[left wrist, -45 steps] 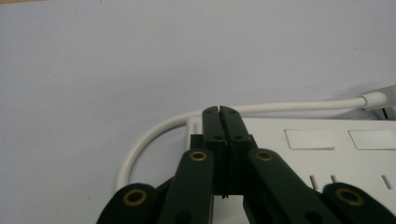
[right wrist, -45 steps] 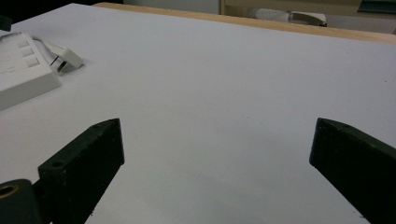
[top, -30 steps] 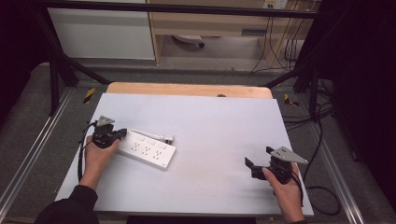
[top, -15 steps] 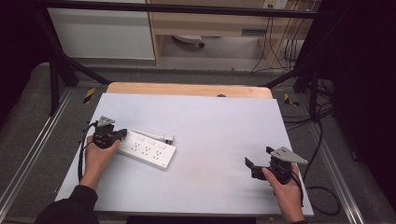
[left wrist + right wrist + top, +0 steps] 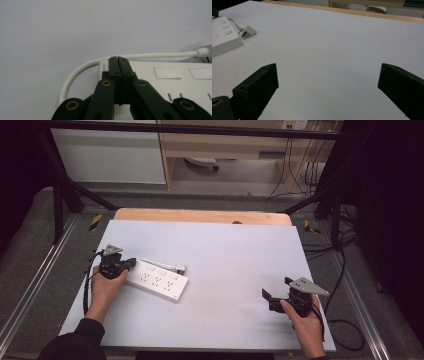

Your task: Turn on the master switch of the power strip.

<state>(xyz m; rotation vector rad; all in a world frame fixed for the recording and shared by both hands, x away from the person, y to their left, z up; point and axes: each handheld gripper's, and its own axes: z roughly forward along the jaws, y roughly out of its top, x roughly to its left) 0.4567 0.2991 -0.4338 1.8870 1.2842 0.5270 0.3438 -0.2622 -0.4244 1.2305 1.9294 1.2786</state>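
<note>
White sheeting is covering the tabletop point(image 5: 220, 270), and a strip of bare wood is showing along its far edge in the high view. A person is sitting at the near side, with both forearms entering from the bottom of that view.

The white power strip point(image 5: 157, 280) is lying flat on the left part of the tabletop, set at a slant, with its socket face turned up. In the left gripper view, rectangular buttons and socket slots are showing on the top face of the power strip point(image 5: 175, 80). In the right gripper view, one end of the power strip point(image 5: 222, 37) is appearing at the upper left.

The right hand-held gripper point(image 5: 272, 297) is resting at the right part of the tabletop, well apart from the power strip. Its jaws are standing wide open with nothing between them; in the right gripper view, only bare sheeting is lying between the two black jaws of the right hand-held gripper point(image 5: 328, 82).

The left hand-held gripper point(image 5: 131, 264) is sitting at the left end of the power strip. In the left gripper view, the jaws of the left hand-held gripper point(image 5: 117, 58) are pressed fully together, gripping nothing, with the tips over the end edge of the strip.

The white cord point(image 5: 82, 68) is leaving that end, curving round and running along the far side of the strip. Its plug point(image 5: 179, 267) is lying just beside the strip.
</note>
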